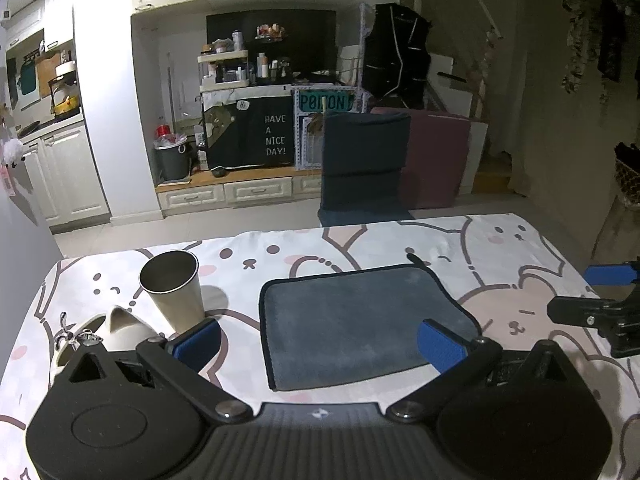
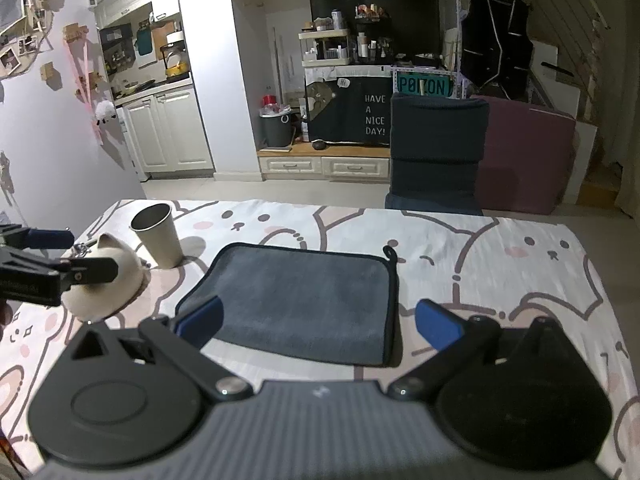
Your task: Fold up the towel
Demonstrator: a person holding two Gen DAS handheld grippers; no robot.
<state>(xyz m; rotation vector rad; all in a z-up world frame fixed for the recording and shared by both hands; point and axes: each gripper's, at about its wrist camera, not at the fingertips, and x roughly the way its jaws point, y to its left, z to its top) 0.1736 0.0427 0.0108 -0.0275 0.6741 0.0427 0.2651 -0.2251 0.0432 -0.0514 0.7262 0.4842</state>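
Observation:
A grey towel (image 1: 356, 324) with a dark hem lies flat on the bunny-print tablecloth; it also shows in the right wrist view (image 2: 304, 300), with a hanging loop at its far right corner. My left gripper (image 1: 320, 344) is open and empty, hovering above the towel's near edge. My right gripper (image 2: 320, 326) is open and empty, above the towel's near edge. The right gripper shows at the right edge of the left wrist view (image 1: 596, 300). The left gripper shows at the left edge of the right wrist view (image 2: 48, 256).
A beige paper cup (image 1: 176, 288) stands left of the towel, also in the right wrist view (image 2: 158, 234). A cream cat-eared object (image 2: 106, 284) lies near it. A dark chair (image 1: 364, 164) stands behind the table's far edge (image 1: 280, 232).

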